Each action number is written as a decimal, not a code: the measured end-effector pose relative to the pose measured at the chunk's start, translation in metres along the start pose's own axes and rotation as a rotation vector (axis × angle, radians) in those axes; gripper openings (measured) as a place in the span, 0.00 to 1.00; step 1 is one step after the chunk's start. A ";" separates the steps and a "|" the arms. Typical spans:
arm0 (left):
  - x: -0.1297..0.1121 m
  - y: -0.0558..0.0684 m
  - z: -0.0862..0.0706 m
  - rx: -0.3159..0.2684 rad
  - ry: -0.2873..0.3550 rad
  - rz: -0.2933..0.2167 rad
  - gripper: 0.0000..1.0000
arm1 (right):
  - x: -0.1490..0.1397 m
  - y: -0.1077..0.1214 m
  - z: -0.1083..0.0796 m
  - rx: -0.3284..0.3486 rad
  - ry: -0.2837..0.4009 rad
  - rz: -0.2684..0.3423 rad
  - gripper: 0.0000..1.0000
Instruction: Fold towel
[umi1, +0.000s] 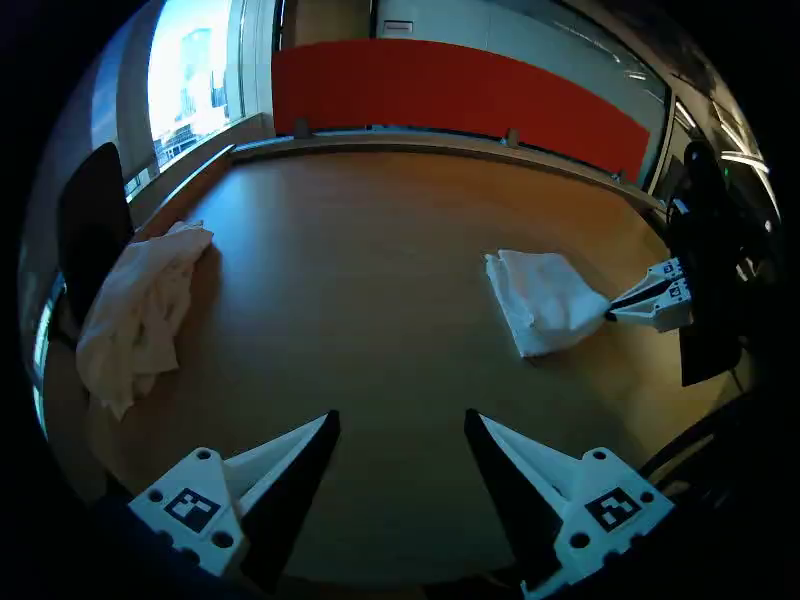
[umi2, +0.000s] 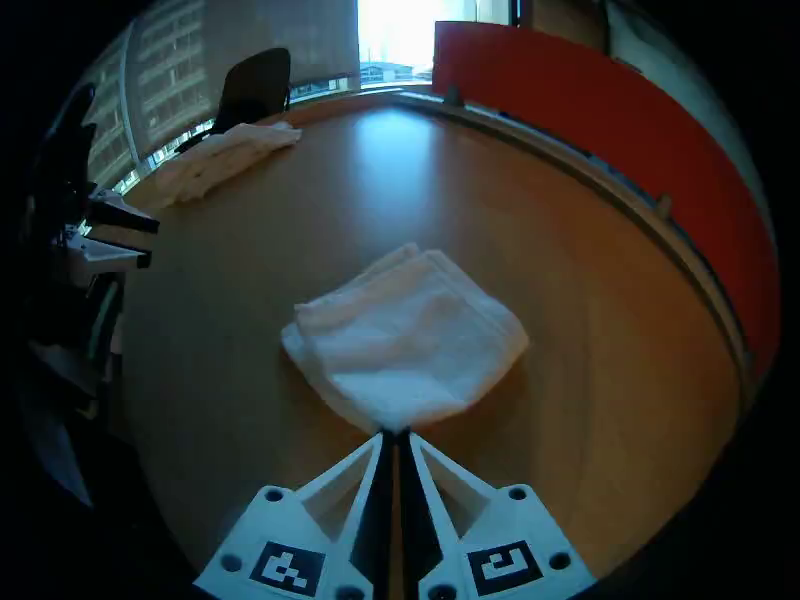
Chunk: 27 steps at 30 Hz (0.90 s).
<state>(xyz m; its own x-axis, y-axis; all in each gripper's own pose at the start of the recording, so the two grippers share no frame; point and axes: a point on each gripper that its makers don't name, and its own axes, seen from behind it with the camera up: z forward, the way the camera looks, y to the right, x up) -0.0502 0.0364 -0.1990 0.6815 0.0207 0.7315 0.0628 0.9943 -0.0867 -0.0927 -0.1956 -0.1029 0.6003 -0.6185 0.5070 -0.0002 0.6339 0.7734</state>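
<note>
Right fingers pressed together at the towel's corner, left fingers spread wide.

The right gripper (umi2: 396, 437) has its fingers closed to a slit, tips touching the near corner of the folded towel (umi2: 410, 340); whether cloth is pinched between them cannot be told. The left gripper (umi1: 400, 416) hangs wide apart over bare tabletop (umi1: 370, 290). A crumpled cloth (umi1: 140, 300) lies well apart, by a chair (umi1: 90, 225).
</note>
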 end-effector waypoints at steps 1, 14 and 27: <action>0.001 0.000 0.000 -0.002 0.002 0.002 0.92 | 0.008 0.002 -0.003 -0.004 0.013 -0.006 0.03; 0.021 0.006 0.000 -0.023 0.036 0.025 0.92 | 0.112 0.026 -0.045 -0.043 0.151 -0.078 0.03; 0.035 0.010 -0.003 -0.040 0.059 0.030 0.92 | 0.148 0.063 -0.088 -0.084 0.178 -0.108 0.03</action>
<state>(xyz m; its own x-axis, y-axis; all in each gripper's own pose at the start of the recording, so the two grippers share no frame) -0.0240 0.0467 -0.1765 0.7253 0.0433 0.6870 0.0696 0.9883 -0.1358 0.0668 -0.2062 -0.0129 0.7248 -0.5980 0.3420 0.1339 0.6093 0.7816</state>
